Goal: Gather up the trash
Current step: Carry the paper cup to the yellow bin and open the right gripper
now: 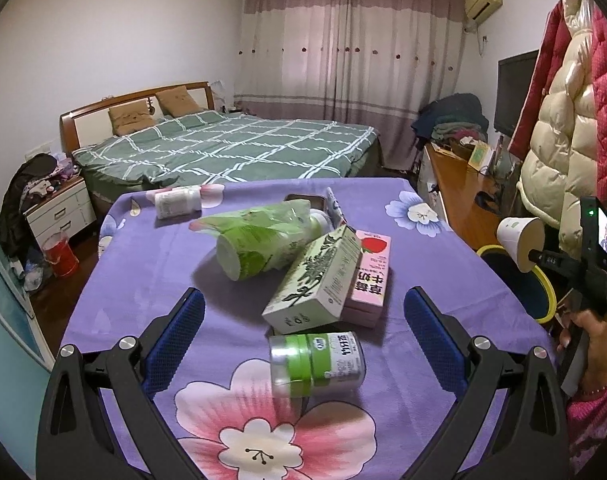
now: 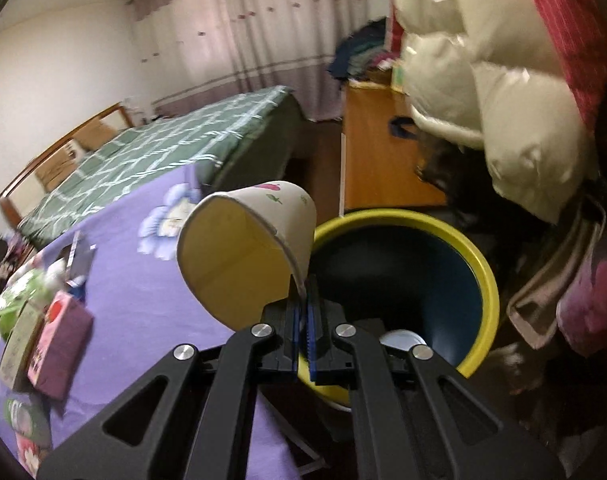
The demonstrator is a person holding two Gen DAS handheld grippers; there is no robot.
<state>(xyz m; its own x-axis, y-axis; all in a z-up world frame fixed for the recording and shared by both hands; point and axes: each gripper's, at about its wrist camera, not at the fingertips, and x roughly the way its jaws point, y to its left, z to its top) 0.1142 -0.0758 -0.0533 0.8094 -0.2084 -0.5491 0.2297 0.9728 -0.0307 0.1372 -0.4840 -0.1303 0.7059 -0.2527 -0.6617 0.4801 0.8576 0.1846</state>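
Observation:
My right gripper point(image 2: 303, 300) is shut on the rim of a paper cup point(image 2: 247, 248) and holds it tilted at the left edge of a yellow-rimmed bin point(image 2: 483, 264). The cup also shows in the left wrist view point(image 1: 519, 240), over the bin point(image 1: 543, 280). My left gripper point(image 1: 303, 312) is open and empty above the purple floral table point(image 1: 143, 280). Between its fingers lies a green-lidded jar point(image 1: 319, 360). Beyond it lie a green carton point(image 1: 315, 280), a pink carton point(image 1: 369, 276), a green wrapped bottle point(image 1: 263, 240) and a white bottle point(image 1: 177, 202).
A bed point(image 1: 231, 148) stands behind the table. A wooden desk point(image 1: 463, 192) and hanging coats point(image 1: 563, 140) are on the right. A red bucket point(image 1: 59, 256) and a nightstand point(image 1: 59, 212) stand on the left. A metal lid point(image 2: 399, 338) lies in the bin.

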